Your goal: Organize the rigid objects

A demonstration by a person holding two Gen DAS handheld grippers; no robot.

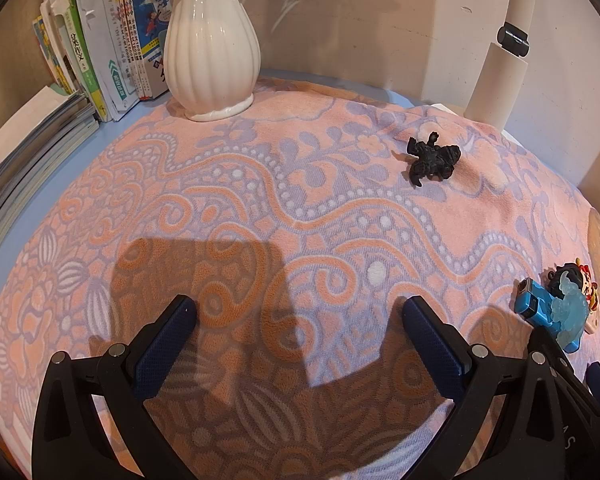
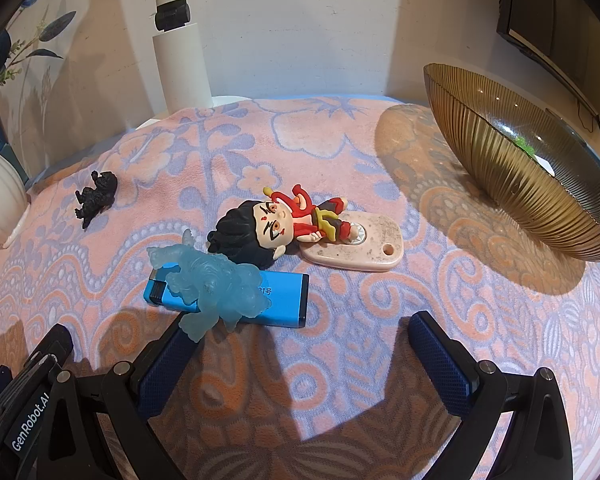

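A small black figurine point(image 1: 434, 157) lies on the patterned towel point(image 1: 260, 200), far ahead and right of my open, empty left gripper point(image 1: 298, 314); it also shows in the right wrist view point(image 2: 97, 197). A translucent blue figurine point(image 2: 216, 286) lies across a blue lighter point(image 2: 278, 294), just ahead and left of my open, empty right gripper point(image 2: 296, 334). Behind them lie a black-haired doll in red point(image 2: 276, 226) and a pink oval tag point(image 2: 360, 246). The lighter point(image 1: 534, 306) and doll point(image 1: 584, 280) show at the left view's right edge.
A ribbed amber glass bowl point(image 2: 512, 172) holding something green stands at the right. A white ribbed vase point(image 1: 210, 46) and books point(image 1: 112, 48) stand at the back left. A white lamp post point(image 2: 178, 40) rises against the back wall.
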